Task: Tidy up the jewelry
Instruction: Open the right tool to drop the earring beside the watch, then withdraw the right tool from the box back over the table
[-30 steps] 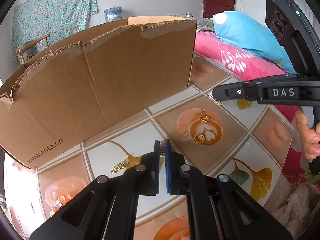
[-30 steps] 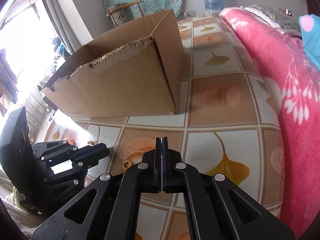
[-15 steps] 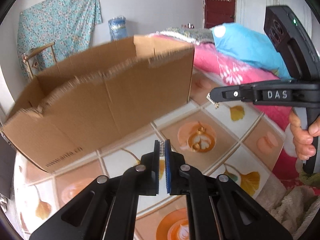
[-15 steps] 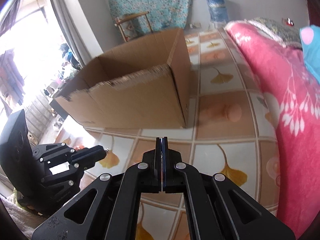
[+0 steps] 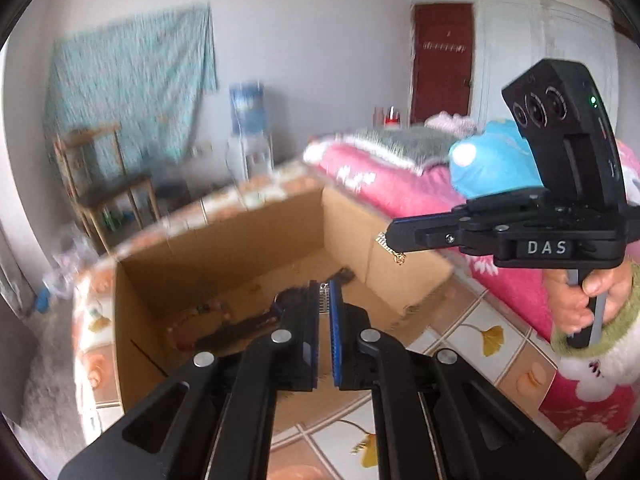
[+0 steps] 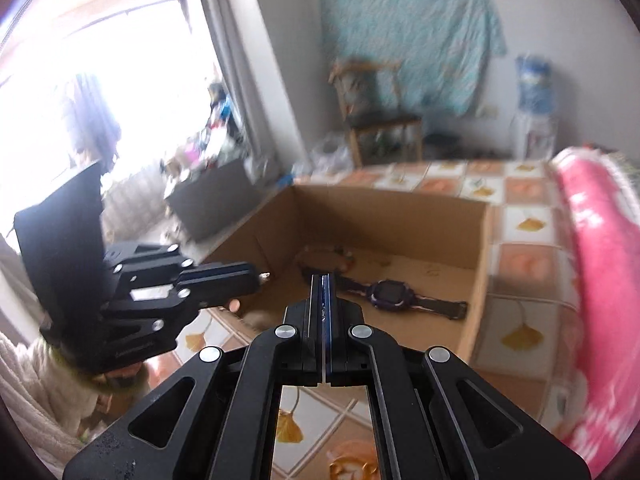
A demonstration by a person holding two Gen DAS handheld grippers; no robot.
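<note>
Two handheld black grippers hang above an open brown cardboard box [image 6: 476, 240] set on a tablecloth printed with gingko leaves and coffee cups [image 6: 520, 336], each carrying a small piece of jewelry.

The right gripper [image 5: 390, 236], held by a hand in a fuzzy cuff [image 5: 576, 304], has its jaws pressed fully together on a thin gold chain piece [image 5: 394, 252] that dangles from the very tip. In its own view the right gripper [image 6: 323, 280] shows no gap between the pads.

The left gripper [image 5: 325, 292] is closed to a narrow slit, with a small pale metal piece [image 5: 323, 289] pinched at the tip. From the right wrist, the left gripper [image 6: 256, 276] shows a little bright end poking out; what kind of item it is cannot be told.

Already on the box floor lie a dark purple wristwatch with a black strap [image 6: 390, 294] and a beaded bracelet [image 6: 332, 258].

Such pieces look very light, limp and slippery, so a pinch at the pad tips on a link or clasp seems the safest hold; a loose grip would likely let them slide free.
</note>
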